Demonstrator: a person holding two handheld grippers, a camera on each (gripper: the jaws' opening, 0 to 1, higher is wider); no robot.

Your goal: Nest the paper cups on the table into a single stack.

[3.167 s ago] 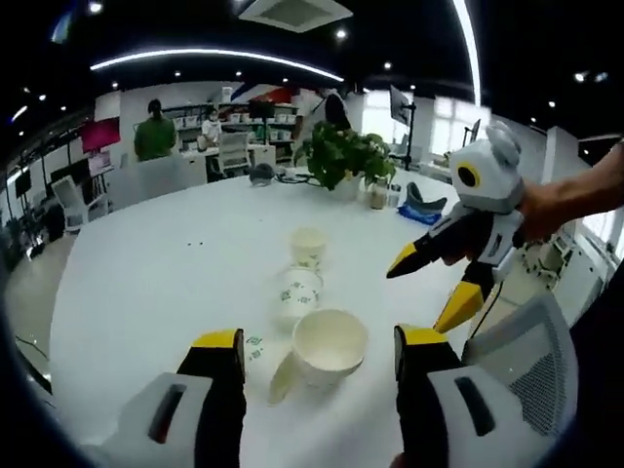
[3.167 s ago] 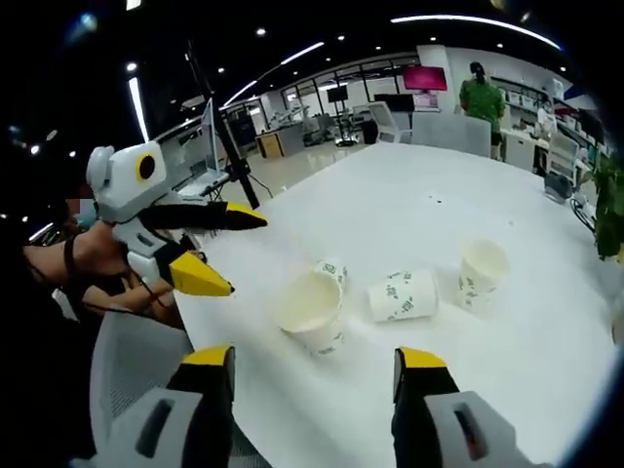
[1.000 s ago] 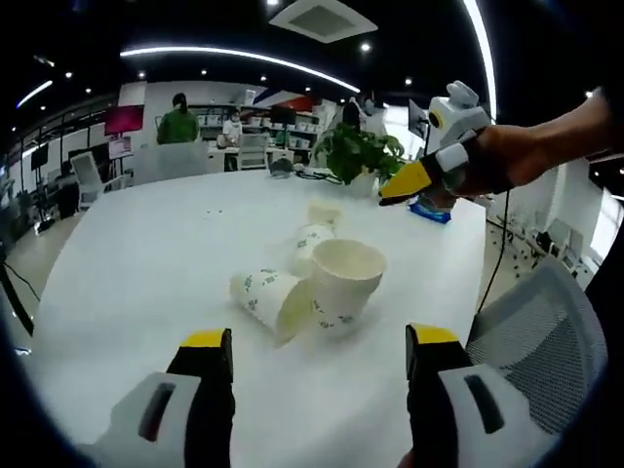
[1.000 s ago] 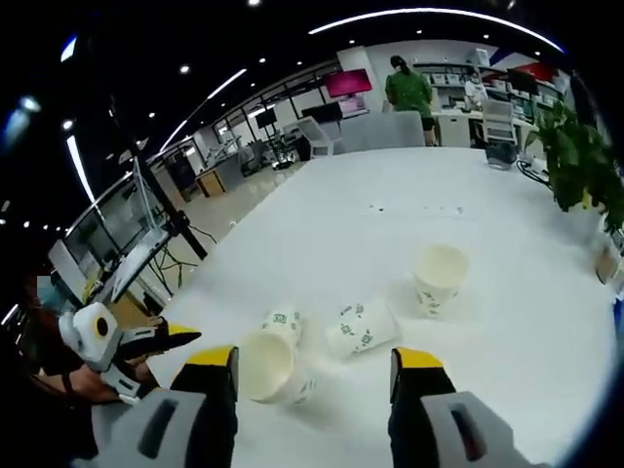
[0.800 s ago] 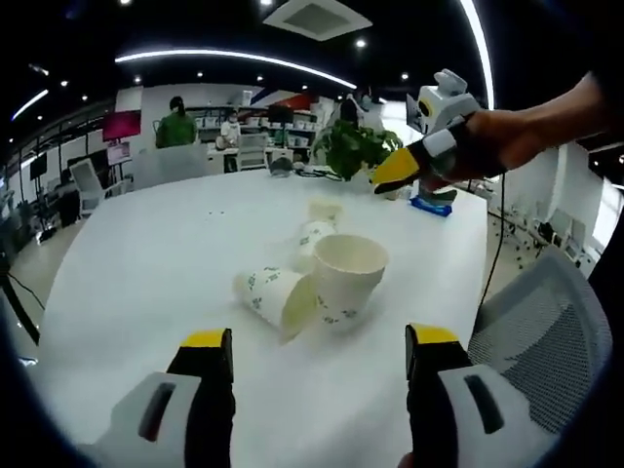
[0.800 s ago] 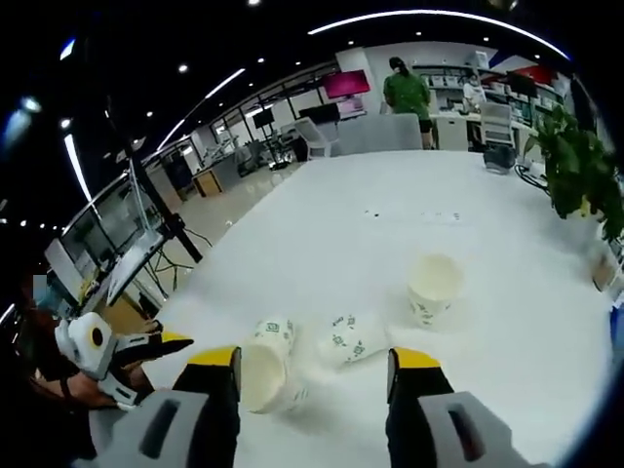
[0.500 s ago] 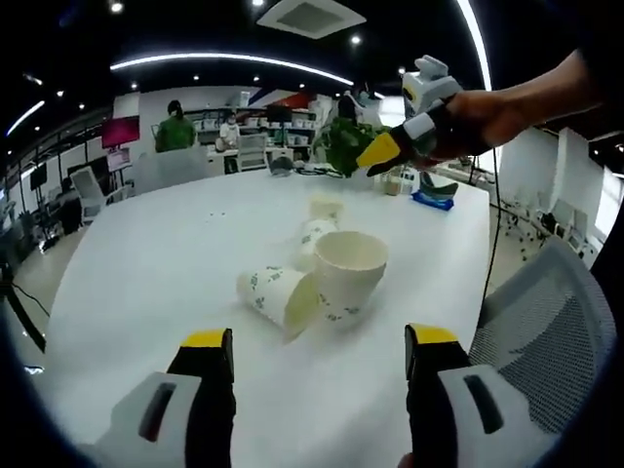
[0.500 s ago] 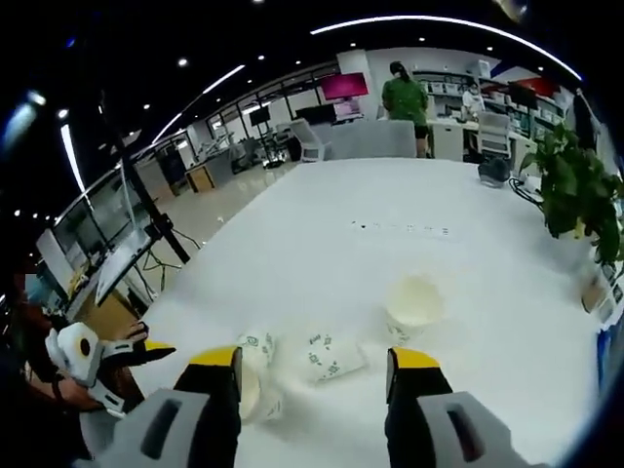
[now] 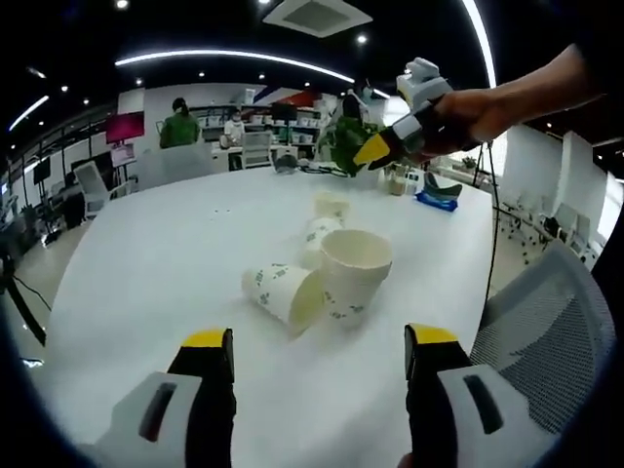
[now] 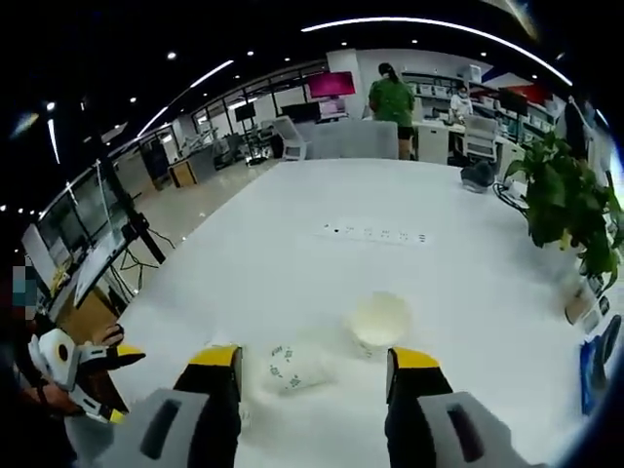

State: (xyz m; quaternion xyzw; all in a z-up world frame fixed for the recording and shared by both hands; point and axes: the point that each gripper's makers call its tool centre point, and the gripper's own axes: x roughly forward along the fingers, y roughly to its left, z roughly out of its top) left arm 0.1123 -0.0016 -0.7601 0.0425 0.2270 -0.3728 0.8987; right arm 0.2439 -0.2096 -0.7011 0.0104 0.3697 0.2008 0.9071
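Several white paper cups with green print are on the white table (image 9: 146,253). In the left gripper view one cup (image 9: 353,275) stands upright with a tipped cup (image 9: 283,294) leaning at its left, another tipped cup (image 9: 317,237) lies behind, and a farther cup (image 9: 331,205) stands upright. My left gripper (image 9: 320,343) is open, short of them, holding nothing. The right gripper (image 9: 409,122) hovers high above the far cups, in a hand. In the right gripper view my right gripper (image 10: 314,359) is open above an upright cup (image 10: 380,320) and a tipped cup (image 10: 292,367). The left gripper (image 10: 83,380) shows at lower left.
A potted plant (image 10: 565,200) and a blue object (image 10: 595,366) sit near the table's far edge. A grey mesh chair (image 9: 546,336) stands at the near right. A person in green (image 10: 392,97) stands beyond the table among desks.
The right gripper has risen and moved out over the table towards the far cups, so its view looks down on two of them. The left gripper has barely moved. The cups lie as before.
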